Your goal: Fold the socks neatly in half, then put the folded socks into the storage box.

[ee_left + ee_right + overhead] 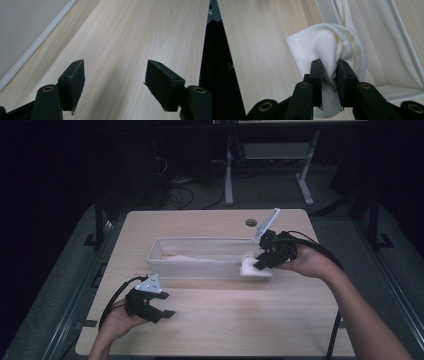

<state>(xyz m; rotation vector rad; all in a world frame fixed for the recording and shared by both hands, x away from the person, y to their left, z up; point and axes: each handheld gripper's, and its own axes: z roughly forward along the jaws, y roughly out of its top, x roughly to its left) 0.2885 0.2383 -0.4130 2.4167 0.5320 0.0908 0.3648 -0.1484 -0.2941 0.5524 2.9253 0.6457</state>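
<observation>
We saw a white cloth [322, 47], soft and folded over on itself, pinched in a bunch at the centre of the right gripper view, its rounded fold standing up and a hemmed edge curving along its right side. In the high view, the cloth [252, 269] hung at the right end of a long white tray [200, 267], right of centre.

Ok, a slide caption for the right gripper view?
Right gripper pinching a folded white cloth beside the long white plastic bin.
</observation>
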